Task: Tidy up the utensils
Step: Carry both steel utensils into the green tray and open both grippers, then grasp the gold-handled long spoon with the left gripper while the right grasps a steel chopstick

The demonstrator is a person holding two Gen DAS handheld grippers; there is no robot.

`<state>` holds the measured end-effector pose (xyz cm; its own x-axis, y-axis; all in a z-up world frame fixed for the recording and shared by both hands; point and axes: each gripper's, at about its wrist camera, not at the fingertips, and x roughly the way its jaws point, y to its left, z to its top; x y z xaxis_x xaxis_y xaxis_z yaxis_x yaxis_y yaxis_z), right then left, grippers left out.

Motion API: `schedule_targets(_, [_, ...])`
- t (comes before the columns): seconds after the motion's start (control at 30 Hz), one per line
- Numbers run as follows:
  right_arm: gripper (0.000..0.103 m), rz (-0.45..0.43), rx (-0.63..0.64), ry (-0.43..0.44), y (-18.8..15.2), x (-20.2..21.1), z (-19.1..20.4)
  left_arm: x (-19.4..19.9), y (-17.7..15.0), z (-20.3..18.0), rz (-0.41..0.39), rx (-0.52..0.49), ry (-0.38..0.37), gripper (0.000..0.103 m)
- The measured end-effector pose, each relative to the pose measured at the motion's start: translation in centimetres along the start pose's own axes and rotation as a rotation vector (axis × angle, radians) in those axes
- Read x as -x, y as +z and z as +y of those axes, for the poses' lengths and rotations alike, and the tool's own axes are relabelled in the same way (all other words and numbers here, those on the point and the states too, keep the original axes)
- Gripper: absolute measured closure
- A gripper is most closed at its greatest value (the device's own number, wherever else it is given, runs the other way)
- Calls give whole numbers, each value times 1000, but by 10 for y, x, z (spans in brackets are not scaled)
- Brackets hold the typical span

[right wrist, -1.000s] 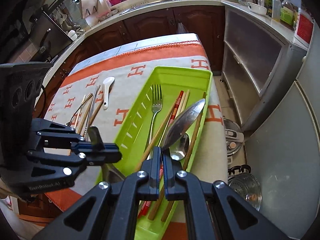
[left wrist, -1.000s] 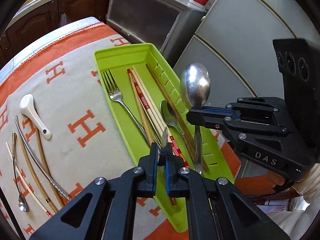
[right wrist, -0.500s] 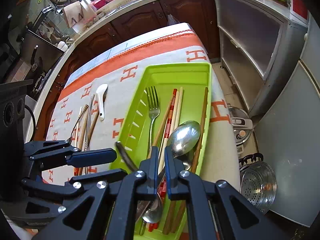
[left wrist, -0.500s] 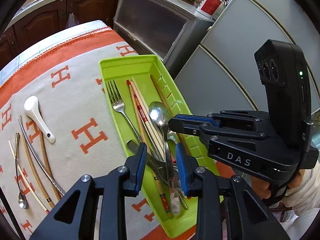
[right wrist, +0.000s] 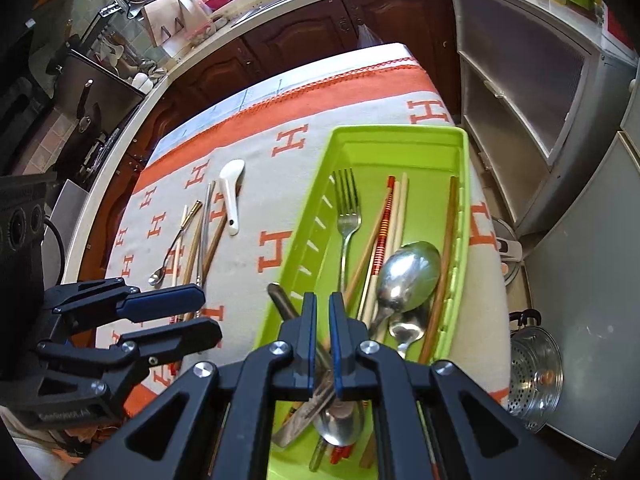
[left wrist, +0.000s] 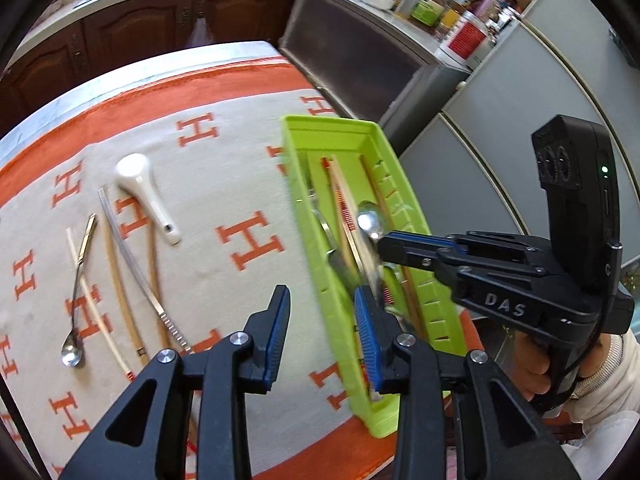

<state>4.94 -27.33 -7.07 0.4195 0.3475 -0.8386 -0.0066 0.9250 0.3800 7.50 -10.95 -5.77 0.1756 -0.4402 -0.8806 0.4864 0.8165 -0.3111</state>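
Two grippers hover at the near end of the green tray point(right wrist: 462, 216). The right gripper point(right wrist: 322, 320) has its fingers slightly apart and grips nothing; a knife handle point(right wrist: 282, 300) and spoon handles lie just beneath it in the tray. The left gripper point(left wrist: 320, 316) is spread wide, empty, straddling the tray's left wall point(left wrist: 316, 280). Farther into the tray, the large steel spoon point(right wrist: 406, 274) lies bowl-up beside a smaller spoon point(right wrist: 408, 328), with chopsticks point(right wrist: 394, 216) and a fork point(right wrist: 348, 208) beyond. Left of the tray, on the orange-and-cream cloth point(left wrist: 224, 160), a white ceramic spoon point(left wrist: 144, 196), a thin long-handled spoon point(left wrist: 78, 296) and loose chopsticks point(left wrist: 120, 280) lie well apart from both tools.
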Motion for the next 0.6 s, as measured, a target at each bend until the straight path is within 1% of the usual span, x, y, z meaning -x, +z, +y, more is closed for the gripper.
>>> schedule_targets(0.2, [97,0,34,34,4,1,21,24,-16,38,-37,82,78,71])
schedule_targets(0.33, [97,4,68,68,9,-4,42,42,-25,67,-85,135,162,70])
schedule_targets(0.47, [96,19,109,93,13,-14,68,52,-28,99,-110,214,215,70])
schedule_targets(0.53, [92,27,124,101,15,-20,79,55,-30,113,-115,242,225,67])
schedule_targets(0.6, [90,40,138,110,17,-29,91,56,-31,127,-119,258,227,67])
